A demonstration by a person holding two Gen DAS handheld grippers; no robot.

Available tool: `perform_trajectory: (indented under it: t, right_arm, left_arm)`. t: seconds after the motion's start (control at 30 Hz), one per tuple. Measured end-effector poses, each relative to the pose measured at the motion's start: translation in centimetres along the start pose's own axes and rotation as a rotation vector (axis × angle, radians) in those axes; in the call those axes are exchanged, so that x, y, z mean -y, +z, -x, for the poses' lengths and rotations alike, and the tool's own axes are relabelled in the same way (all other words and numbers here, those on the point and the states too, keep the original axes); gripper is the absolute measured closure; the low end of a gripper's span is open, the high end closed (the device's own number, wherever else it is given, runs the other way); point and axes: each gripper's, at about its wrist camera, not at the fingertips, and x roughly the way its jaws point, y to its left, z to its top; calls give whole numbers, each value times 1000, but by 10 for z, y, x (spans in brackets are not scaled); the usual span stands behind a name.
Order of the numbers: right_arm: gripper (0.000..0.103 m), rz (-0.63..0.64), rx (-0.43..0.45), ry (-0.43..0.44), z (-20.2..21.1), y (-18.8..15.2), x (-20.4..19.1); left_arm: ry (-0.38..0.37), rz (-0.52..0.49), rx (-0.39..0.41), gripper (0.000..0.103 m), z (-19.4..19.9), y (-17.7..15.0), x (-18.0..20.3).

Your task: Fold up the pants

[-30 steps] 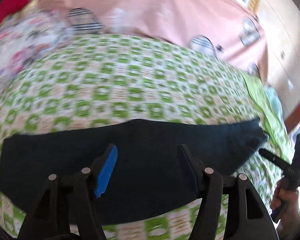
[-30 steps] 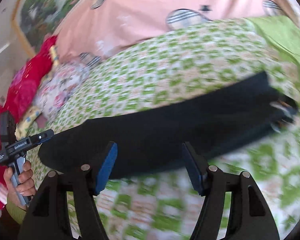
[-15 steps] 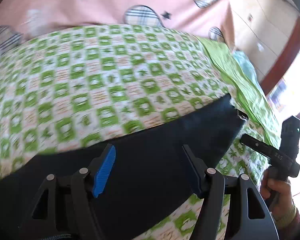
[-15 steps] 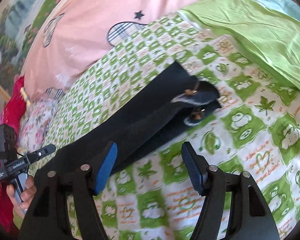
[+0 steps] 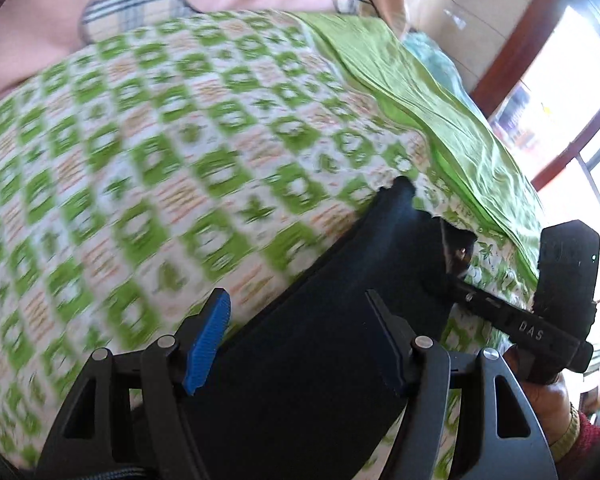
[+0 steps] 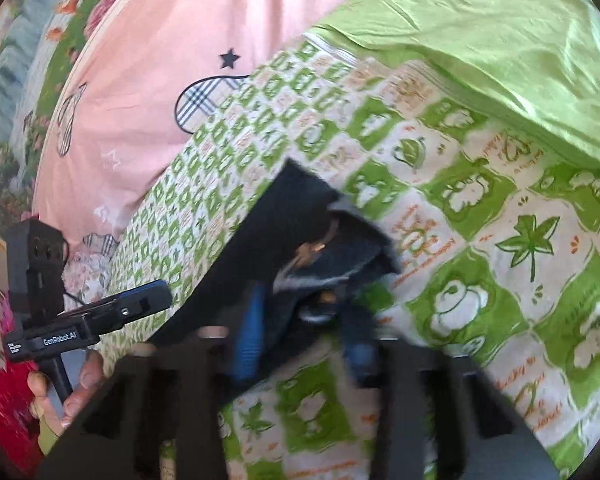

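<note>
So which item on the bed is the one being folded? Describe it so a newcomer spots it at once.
Start at the green-and-white checked bedsheet that covers most of the bed. Lying across it in a long band is a pair of dark navy pants, its end, with small metal fastenings, at the right tool. It is the only dark, plain fabric; the pink sheet and lime cloth are bright.

Left tongs (image 5: 300,344) spread wide, pointing steeply down, right tongs (image 6: 300,332) just closing, blurred.
</note>
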Motion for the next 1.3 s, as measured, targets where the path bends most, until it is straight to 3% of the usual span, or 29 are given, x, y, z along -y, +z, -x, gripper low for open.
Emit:
perform_trajectory:
  t: [0.17,0.3,0.4,0.47,0.5,0.57,0.73,0.93,1.3]
  right_arm:
    - [91,7,38,62,14,-1,5]
    - [91,8,23,77,15,-2,8]
    - [91,6,14,76,13,-4,11]
    - [91,7,13,73,13,-5,10]
    - [91,10,11,70,12,-5,10]
    - [91,15,8,68,12,-6,9]
    - [91,61,21,116,19,-4,-7]
    - [92,206,32,201,37,3,-53]
    - [92,438,-94,334,21,-27,-139]
  left_arm:
    - [-9,-66,-63,35,-32,26,15]
    - [-93,-91,-129,37,-57,42,24]
    - [-124,-122,-177,48,-74,45,31]
    - [-139,-146,-169,65,-79,45,37]
    - [-172,-156,-163,82,-78,44,40]
    - [-177,-165,-147,89,-75,43,44]
    - [-176,-165,-78,93,-51,36,49]
    - [-189,-135,44,94,12,31,43]
    - [-152,1,172,94,94,-28,-6]
